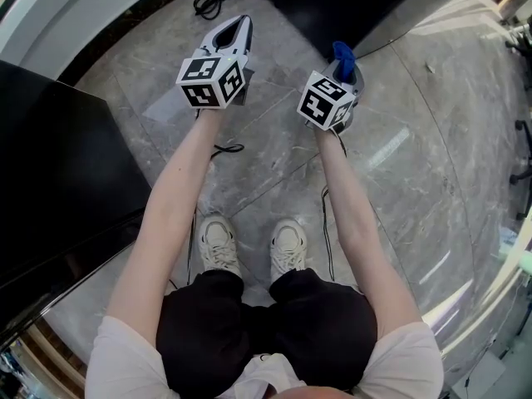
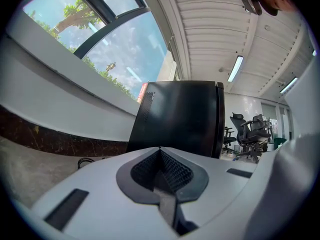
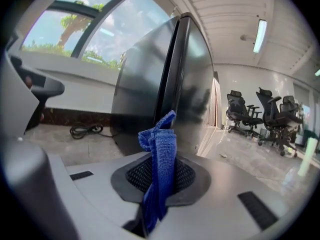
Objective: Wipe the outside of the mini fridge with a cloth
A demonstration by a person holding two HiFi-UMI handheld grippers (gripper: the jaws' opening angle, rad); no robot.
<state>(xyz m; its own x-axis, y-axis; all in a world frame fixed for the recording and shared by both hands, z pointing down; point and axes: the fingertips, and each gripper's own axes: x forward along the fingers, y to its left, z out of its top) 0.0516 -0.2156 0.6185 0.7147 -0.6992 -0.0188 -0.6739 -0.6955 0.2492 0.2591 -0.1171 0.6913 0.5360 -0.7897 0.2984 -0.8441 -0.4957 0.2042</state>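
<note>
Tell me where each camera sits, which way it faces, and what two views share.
Head view: on the person's head, looking steeply down at the grey marble floor; forearms, white shoes, left tool and right tool show.
Left gripper view: on the left tool, facing the black mini fridge; its shut, empty jaws show.
Right gripper view: on the right tool, facing the fridge's corner; jaws clamp the blue microfibre cloth.
Shared: both gripper views show the fridge and office chairs.
</note>
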